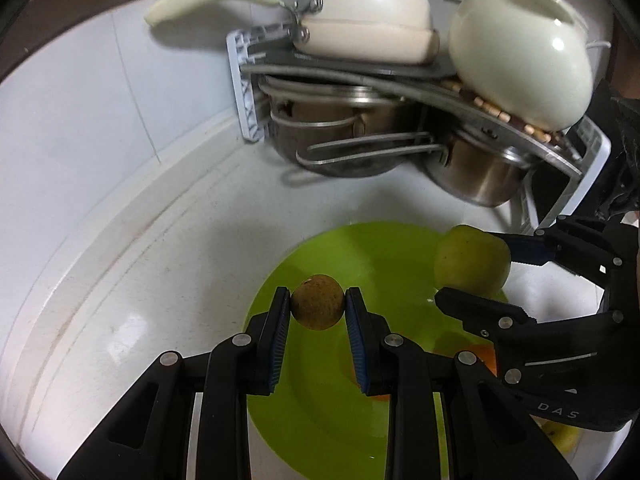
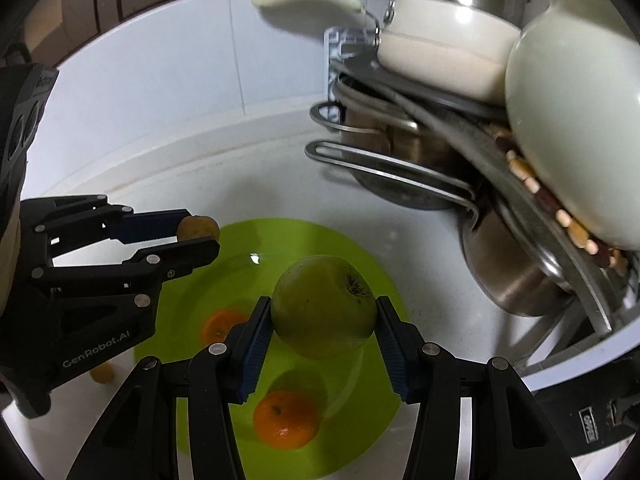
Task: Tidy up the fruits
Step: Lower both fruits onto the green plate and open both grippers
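My left gripper [image 1: 318, 300] is shut on a small round brown fruit [image 1: 317, 302], held above a lime-green plate [image 1: 320, 432]. In the right wrist view that gripper [image 2: 196, 236] comes in from the left with the brown fruit [image 2: 199, 227] at its tips. My right gripper [image 2: 323, 312] is shut on a green apple [image 2: 323, 306] above the same plate [image 2: 368, 392]. The apple [image 1: 472, 260] shows at the right of the left wrist view. Two oranges [image 2: 286, 420] [image 2: 222, 325] lie on the plate. One orange [image 1: 486, 356] peeks out behind my fingers.
A dish rack [image 1: 244, 88] with steel pots [image 1: 476, 176], a white bowl [image 1: 520, 60] and a cream pan [image 1: 368, 20] stands at the back right on the white counter [image 1: 100, 280]. A yellowish fruit [image 2: 102, 374] lies on the counter left of the plate.
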The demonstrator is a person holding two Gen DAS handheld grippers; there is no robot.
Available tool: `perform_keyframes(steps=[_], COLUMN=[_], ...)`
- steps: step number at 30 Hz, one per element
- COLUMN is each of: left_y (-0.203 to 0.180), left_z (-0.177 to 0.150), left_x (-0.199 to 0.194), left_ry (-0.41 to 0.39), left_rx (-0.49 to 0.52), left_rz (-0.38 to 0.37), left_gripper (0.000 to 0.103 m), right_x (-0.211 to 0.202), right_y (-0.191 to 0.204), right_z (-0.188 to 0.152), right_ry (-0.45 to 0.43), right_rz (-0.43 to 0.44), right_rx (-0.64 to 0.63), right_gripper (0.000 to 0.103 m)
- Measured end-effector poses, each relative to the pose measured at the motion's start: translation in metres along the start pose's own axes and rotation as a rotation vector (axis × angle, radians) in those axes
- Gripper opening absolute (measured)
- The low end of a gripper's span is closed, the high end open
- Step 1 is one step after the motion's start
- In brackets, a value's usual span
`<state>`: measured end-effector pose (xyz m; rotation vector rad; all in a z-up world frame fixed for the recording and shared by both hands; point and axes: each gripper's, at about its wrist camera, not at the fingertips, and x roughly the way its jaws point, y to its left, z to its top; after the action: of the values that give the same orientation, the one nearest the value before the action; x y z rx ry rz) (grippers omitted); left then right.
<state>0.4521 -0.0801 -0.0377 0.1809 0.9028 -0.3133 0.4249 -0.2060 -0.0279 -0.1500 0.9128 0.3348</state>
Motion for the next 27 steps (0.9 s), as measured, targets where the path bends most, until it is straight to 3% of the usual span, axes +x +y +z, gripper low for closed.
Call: perform_keyframes(steps=[11,21,27], left_y=[0.0,-0.001,0.0], left_z=[0.001,0.001,0.0], left_x=[0.04,0.045,0.039], left_ry=[0.103,0.114,0.101], left_rx=[0.014,0.012,0.001], left_rz=[-0.028,-0.051,-0.039], left_gripper=[0.028,0.029,0.036], right_x=[0.027,0.036,0.04], right_y=[-0.002,0.003,0.003], right_z=[-0.003,-0.003,-0.003], right_ry=[0.08,0.109,0.113], right_rz=[0.006,0.013,0.01], right_rx=[-0.003,-0.004,-0.003], right_gripper=[0.052,0.052,0.052])
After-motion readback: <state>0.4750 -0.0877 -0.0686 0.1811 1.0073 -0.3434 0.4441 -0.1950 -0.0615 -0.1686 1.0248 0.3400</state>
